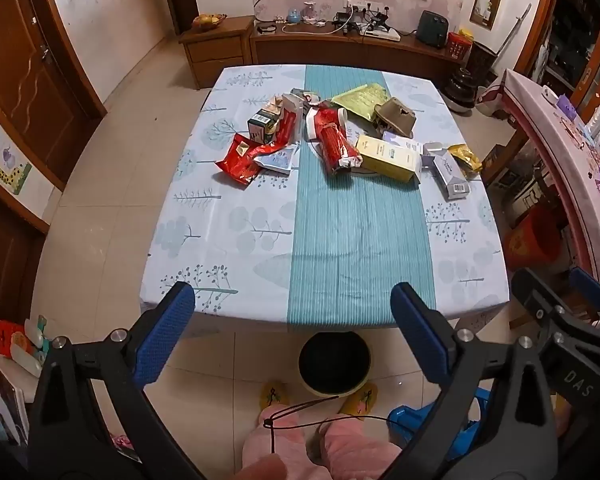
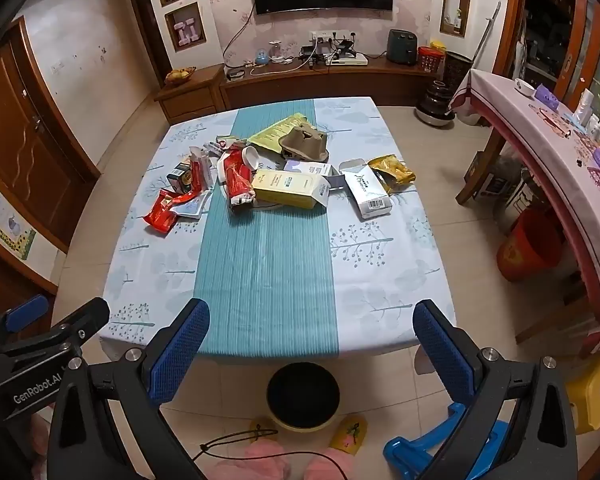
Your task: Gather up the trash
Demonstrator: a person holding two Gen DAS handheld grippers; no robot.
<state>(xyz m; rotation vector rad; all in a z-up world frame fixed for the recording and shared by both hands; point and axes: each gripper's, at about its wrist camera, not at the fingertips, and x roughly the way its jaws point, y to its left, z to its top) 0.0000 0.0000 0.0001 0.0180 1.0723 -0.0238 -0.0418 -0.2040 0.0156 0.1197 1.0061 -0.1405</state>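
Trash lies heaped on the far half of the table (image 1: 260, 240) (image 2: 380, 272): red foil wrappers (image 1: 242, 160) (image 2: 165, 212), a crumpled red pack (image 1: 336, 146) (image 2: 238, 180), a yellow box (image 1: 388, 158) (image 2: 288, 189), a white box (image 1: 450, 174) (image 2: 370, 194), a gold wrapper (image 1: 466, 157) (image 2: 392, 172) and a brown paper piece (image 1: 396, 118) (image 2: 306, 142). A dark round bin (image 1: 334, 362) (image 2: 303, 396) stands on the floor under the near edge. My left gripper (image 1: 294, 300) and right gripper (image 2: 312, 320) hang open above that edge, holding nothing.
A person's pink-trousered legs (image 1: 340, 448) and yellow slippers (image 2: 350, 432) are beside the bin. A blue plastic stool (image 2: 452, 444) and a yellow one (image 2: 592, 396) stand at the right, near a red bucket (image 2: 528, 248) and a long side table (image 2: 540, 148). A TV cabinet (image 2: 320, 80) lines the far wall.
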